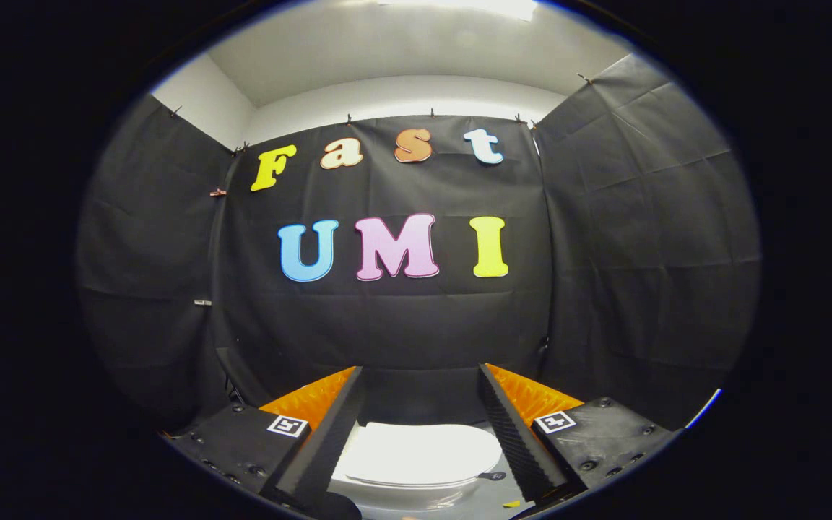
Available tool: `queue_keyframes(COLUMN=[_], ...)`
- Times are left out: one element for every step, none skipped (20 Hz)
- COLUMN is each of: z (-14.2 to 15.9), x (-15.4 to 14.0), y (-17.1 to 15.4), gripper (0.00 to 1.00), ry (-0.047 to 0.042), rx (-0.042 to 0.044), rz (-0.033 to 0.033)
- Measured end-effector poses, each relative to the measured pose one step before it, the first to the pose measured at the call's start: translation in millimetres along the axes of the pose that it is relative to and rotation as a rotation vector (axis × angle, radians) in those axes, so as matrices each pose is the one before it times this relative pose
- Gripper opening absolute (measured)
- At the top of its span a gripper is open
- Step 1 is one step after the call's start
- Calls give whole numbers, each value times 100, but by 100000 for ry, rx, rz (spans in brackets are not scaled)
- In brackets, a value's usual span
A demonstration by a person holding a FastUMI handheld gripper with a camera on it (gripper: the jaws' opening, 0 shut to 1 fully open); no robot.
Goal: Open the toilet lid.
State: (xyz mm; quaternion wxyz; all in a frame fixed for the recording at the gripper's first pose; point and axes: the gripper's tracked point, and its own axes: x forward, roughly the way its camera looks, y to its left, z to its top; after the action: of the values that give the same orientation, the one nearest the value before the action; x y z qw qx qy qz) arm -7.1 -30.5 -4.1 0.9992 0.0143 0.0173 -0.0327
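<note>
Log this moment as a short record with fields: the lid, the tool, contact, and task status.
lid: toilet lid down, lying flat on the toilet bowl
tool: tool open, fingers spread wide, nothing between them
position: lid seen in the gap between the fingers, beyond them
contact: none visible
backdrop: black cloth wall behind the toilet
status: lid not yet opened

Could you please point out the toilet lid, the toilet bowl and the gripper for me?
toilet lid (pixel 419 453): gripper view, its closed top face.
toilet bowl (pixel 401 497): gripper view, its front rim.
gripper (pixel 421 372): gripper view, open gap between fingertips.
</note>
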Motion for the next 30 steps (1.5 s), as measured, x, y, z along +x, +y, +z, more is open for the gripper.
queue_keyframes(z=[-142,-352,-290,-150,-233,-189,-271,-387,-419,-436,-487,-591,-669,-696,-699,-742,-789,-808,-811,-768,-595,-617,-561,-571,-589,-584,-648,-859,-874,-795], x=[250,226,361,318,438,550,650,555,588,651,748,746,774,772,890,801,921,633,766,791,716,610,671,505,642,593,742,721,788,725], y=[-368,-502,-585,-495,-494,-729,-830,-890,-961,-1082,-1095,-1137,-1053,-1049,-1079,-1049,-935,-916,-970,-886,-889,-870,-780,-844,-773,-792,-856,-887,-1004,-1014], gripper=[98,98,98,98,98,98,98,98,98,98,98,98,98,98,98,98,98,98,98,98,98,98,98,98,98,98,98,98,98,98], ry=[340,806,802,606,442,362,369,465,557,422,361,667,941,1137,1119,1216,1209,1235,1142,1003,756,568,363,383,391,669,858,1185,1213,1309], rx=[-33,-261,-135,315,717,1006,1206,1256,1424,1494,1566,1333,1438,1508,1761,1848,1870,1688,1591,1957,2287,2353,2564,2608,2876,3038,2784,2651,2848,3268], rz=[-750,-1003,-1068,-726,-704,-1109,-1533,-1640,-1894,-2032,-1914,-2138,-1780,-1789,-1445,-1637,-1014,-574,-903,-695,-999,-878,-605,-455,-226,-130,-192,45,-129,-142])
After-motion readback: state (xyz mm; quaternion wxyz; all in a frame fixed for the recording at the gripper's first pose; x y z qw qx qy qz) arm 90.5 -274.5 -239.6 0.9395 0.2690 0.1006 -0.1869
